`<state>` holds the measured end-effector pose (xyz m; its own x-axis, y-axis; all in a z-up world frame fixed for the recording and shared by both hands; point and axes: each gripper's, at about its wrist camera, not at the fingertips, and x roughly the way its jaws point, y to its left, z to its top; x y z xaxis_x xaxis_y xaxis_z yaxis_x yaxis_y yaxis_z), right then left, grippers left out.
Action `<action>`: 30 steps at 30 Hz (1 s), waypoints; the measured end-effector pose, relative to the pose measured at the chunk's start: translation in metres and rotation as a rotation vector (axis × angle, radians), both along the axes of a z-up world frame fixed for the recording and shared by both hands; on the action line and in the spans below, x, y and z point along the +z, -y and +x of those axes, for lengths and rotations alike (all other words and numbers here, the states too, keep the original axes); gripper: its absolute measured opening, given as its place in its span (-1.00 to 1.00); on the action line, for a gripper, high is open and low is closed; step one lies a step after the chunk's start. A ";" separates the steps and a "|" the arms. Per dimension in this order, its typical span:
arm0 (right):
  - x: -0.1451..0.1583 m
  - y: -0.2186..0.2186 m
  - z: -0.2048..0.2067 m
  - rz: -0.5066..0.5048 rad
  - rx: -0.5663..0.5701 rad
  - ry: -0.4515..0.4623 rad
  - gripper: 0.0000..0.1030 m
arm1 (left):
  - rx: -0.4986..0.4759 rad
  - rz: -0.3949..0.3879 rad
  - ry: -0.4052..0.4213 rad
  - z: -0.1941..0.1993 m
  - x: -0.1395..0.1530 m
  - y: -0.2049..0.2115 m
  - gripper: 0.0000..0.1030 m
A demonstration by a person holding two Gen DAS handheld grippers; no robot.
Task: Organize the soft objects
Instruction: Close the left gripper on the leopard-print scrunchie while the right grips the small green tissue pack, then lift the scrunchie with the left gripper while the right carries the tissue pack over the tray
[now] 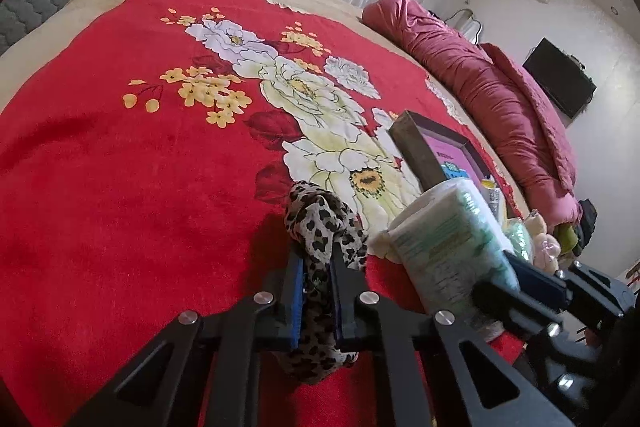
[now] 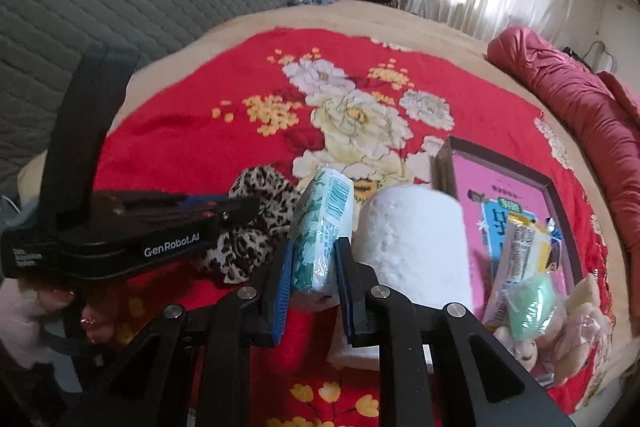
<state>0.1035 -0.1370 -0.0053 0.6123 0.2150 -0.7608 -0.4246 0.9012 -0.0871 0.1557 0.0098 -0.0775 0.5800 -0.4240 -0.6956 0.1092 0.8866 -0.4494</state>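
Bed with red floral blanket (image 1: 120, 155), grey quilted headboard behind, rolled pink duvet (image 1: 500, 99) along the far edge. Left tool (image 1: 314, 263) pinched on leopard-print scarf (image 1: 316, 223), scarf bunched on the blanket. Right tool (image 2: 312, 259) clamped on green-printed tissue pack (image 2: 324, 223), just beside a toilet roll (image 2: 416, 239). Open dark-rimmed box (image 2: 560, 195) with pink printed bottom: snack packet (image 2: 520, 251), mint-green wrapped item (image 2: 532, 303), plush toy (image 2: 584, 311) sit at its near end.
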 end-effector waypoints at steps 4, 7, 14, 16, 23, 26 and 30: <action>0.016 0.012 -0.007 0.045 -0.012 0.038 -0.58 | 0.031 -0.019 0.027 -0.010 0.009 -0.003 -0.84; 0.027 0.022 -0.012 0.077 -0.022 0.069 -0.58 | 0.050 -0.028 0.053 -0.019 0.021 -0.002 -0.84; 0.052 0.058 -0.025 0.150 -0.077 0.151 -0.59 | 0.048 -0.020 0.129 -0.042 0.062 0.019 -0.84; 0.058 0.070 -0.028 0.171 -0.098 0.164 -0.59 | 0.032 -0.015 0.147 -0.046 0.074 0.029 -0.84; 0.070 0.123 -0.037 0.228 -0.193 0.212 -0.59 | -0.048 0.024 0.206 -0.056 0.106 0.081 -0.83; 0.076 0.149 -0.042 0.251 -0.246 0.238 -0.59 | -0.080 0.040 0.211 -0.059 0.112 0.105 -0.84; 0.083 0.189 -0.048 0.281 -0.324 0.269 -0.59 | -0.135 0.053 0.221 -0.062 0.117 0.137 -0.83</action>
<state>0.0551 -0.3256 0.0773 0.8479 0.1550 -0.5069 -0.1149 0.9873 0.1097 0.0935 -0.1276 0.0392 0.6607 -0.4742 -0.5819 0.3186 0.8790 -0.3547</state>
